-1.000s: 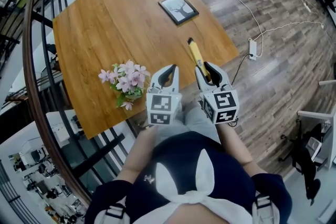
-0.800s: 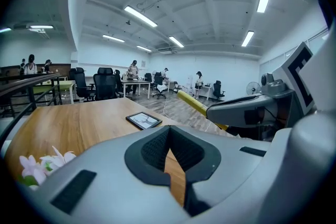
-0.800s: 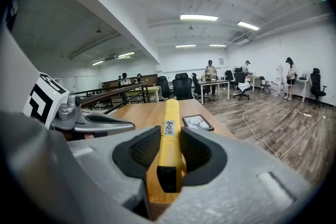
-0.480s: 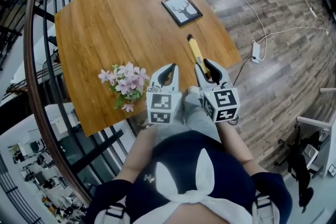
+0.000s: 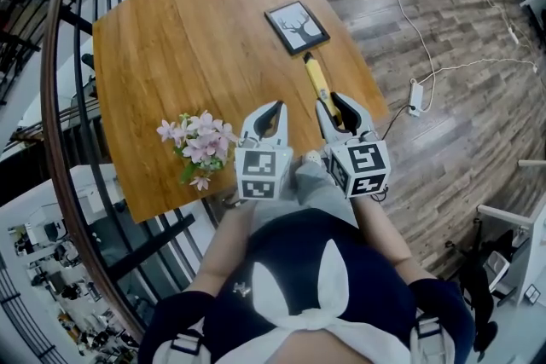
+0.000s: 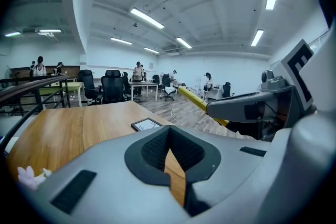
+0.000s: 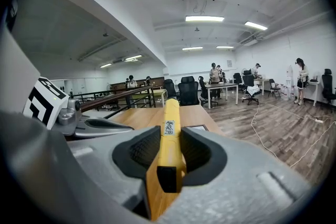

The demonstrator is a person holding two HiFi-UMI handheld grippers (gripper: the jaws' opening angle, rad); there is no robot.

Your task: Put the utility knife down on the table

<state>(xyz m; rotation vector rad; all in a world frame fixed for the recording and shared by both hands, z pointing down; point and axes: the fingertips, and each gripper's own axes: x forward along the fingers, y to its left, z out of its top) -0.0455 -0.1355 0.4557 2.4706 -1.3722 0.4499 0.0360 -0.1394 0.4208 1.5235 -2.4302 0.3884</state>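
1. Knife location. The utility knife (image 5: 317, 80) is not yet on the counter (image 5: 188, 30). We carry it in the right gripper (image 5: 334, 108), above the counter's edge nearest us. Its yellow body runs out from the gripper toward 12 o'clock, and its dark far end is near the picture frame (image 5: 296, 26).

2. Right gripper state. The fingers (image 7: 140, 150) are closed on the knife's rear portion, one pad against each flat side. The butt end sits between the pads and most of the body projects forward. We judge that this rear grip keeps the long front section free, so that it can meet the counter first and lie flat on release.

3. Left gripper state. The left gripper (image 5: 271, 117) hangs at 9 o'clock of the right one, just beside it. Its fingers are closed together with nothing between them. We judge that it has no part in this step and is kept clear of the knife.

4. Surroundings. The flowers (image 5: 198, 141) stand at 9 o'clock of the left gripper. Bare wood lies between the flowers and the frame.

5. Next requirement. We judge that the knife must be lowered onto open wood short of the frame before the fingers part. Released here, it could slide off the near edge.
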